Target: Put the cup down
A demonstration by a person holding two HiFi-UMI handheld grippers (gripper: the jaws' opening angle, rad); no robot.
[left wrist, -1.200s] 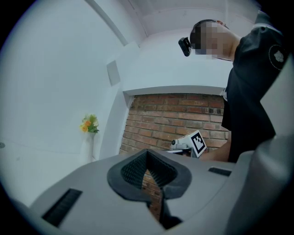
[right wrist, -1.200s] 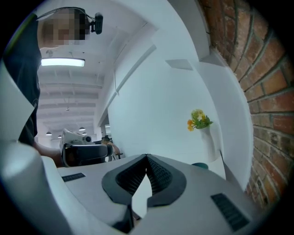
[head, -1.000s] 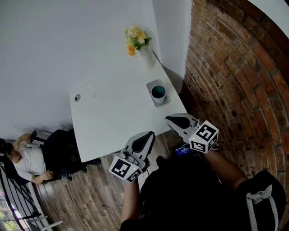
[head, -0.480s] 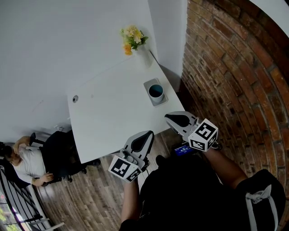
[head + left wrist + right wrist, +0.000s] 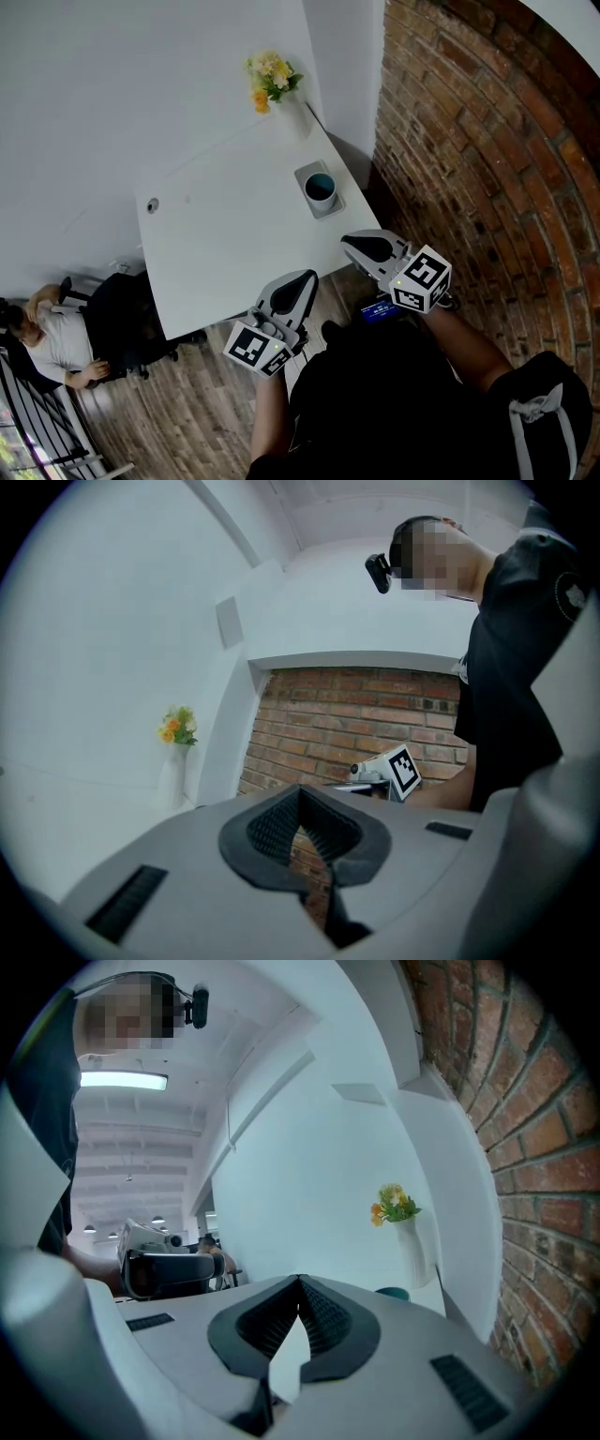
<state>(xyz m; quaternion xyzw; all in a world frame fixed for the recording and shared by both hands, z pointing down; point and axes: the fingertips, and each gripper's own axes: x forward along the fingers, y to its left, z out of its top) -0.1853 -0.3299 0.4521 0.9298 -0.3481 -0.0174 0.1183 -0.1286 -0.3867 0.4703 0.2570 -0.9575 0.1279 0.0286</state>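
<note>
Only your head view has drifted a little; both hand-held grippers kept still.
Your left hand-held gripper (image 5: 307,277) and right hand-held gripper (image 5: 350,243) are closed and empty; the cup (image 5: 320,187) stands on a grey tray (image 5: 329,209) on the surface (image 5: 225,246), well ahead of the right one.

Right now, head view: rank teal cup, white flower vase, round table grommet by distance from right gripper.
1. Teal cup, right side, nearest the right gripper.
2. White flower vase, far right corner.
3. Round table grommet, far left corner.
</note>
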